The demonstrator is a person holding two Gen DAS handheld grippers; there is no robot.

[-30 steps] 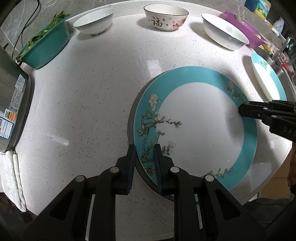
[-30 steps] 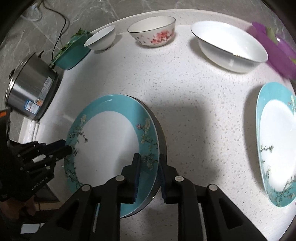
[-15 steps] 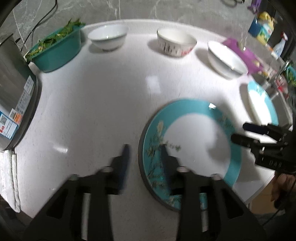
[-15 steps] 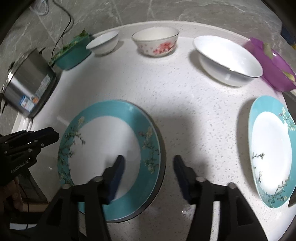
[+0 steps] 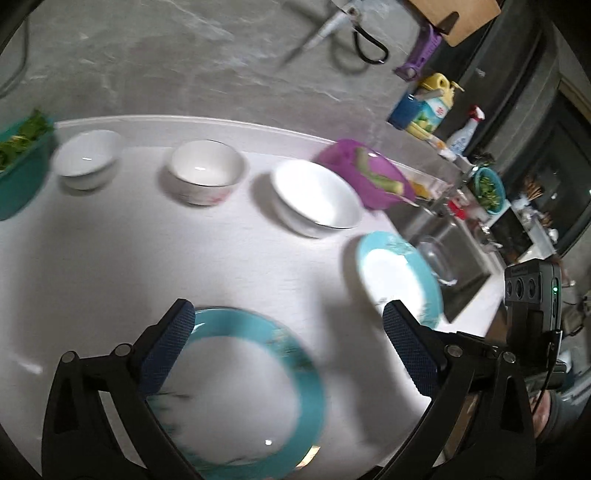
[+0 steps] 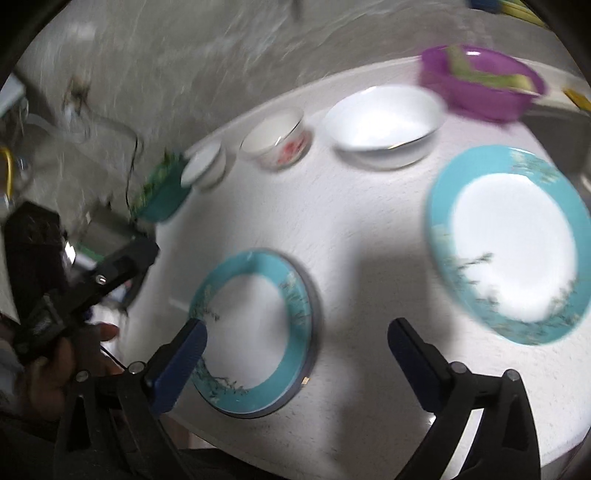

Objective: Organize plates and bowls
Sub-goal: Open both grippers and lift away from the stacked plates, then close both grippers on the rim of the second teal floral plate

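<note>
Both my left gripper and right gripper have just opened, empty; the stacked teal plates seem to overhang the countertop front edge and could tip.

A white speckled worktop spreads ahead of the fingers, backed by a grey marbled wall. Far ahead and to the left of the fingers stands a teal tub of leafy greens. Ahead and to the right a purple bowl holds pale green vegetable pieces. Beyond it lie a steel sink, a spray bottle and a yellow-topped container. Scissors hang on the wall.
</note>
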